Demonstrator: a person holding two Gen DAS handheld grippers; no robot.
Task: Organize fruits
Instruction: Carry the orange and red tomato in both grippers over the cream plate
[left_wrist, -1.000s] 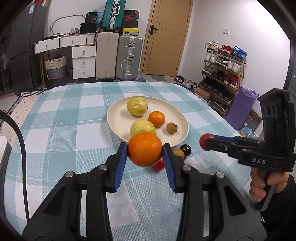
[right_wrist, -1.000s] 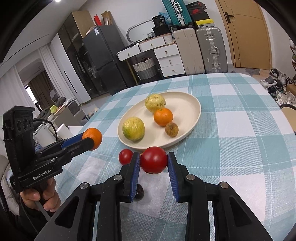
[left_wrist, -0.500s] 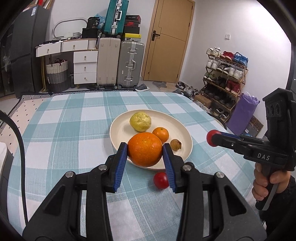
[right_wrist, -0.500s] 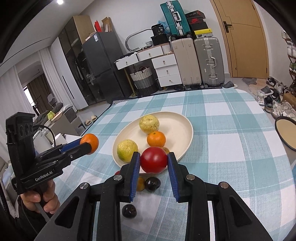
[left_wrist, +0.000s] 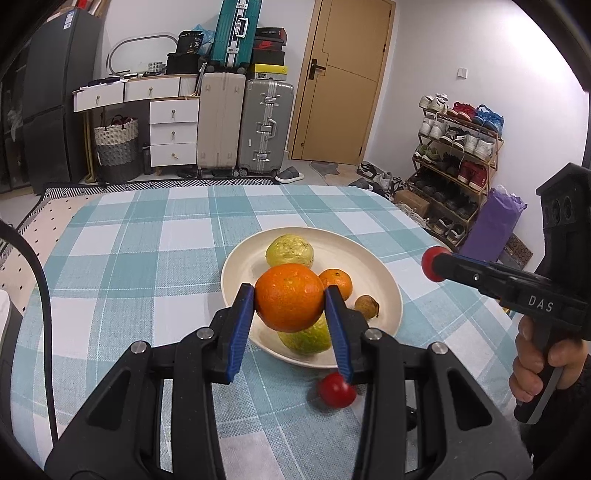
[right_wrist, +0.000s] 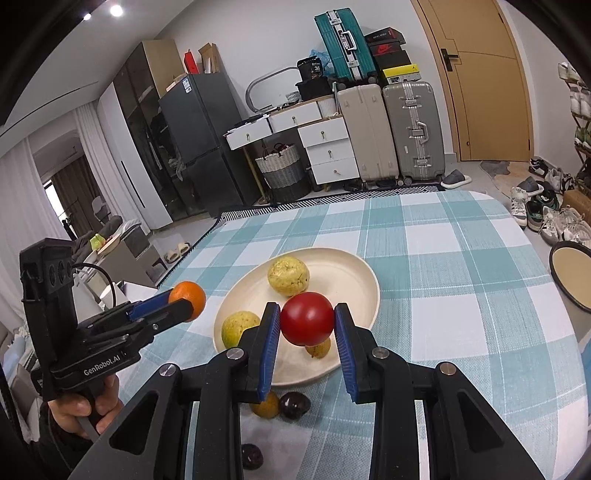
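Woven checked tablecloth (left_wrist: 122, 258), matt cream plate (left_wrist: 384, 295), dimpled orange (left_wrist: 290, 297) (slightly shiny); glossy smooth tomato (right_wrist: 307, 318)

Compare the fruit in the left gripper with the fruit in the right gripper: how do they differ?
The orange in the left gripper has dull, pitted peel; the tomato in the right gripper is red, smooth and glossy. The orange fills a wider jaw gap than the tomato. Both are round, clamped between blue pads, above the plate.
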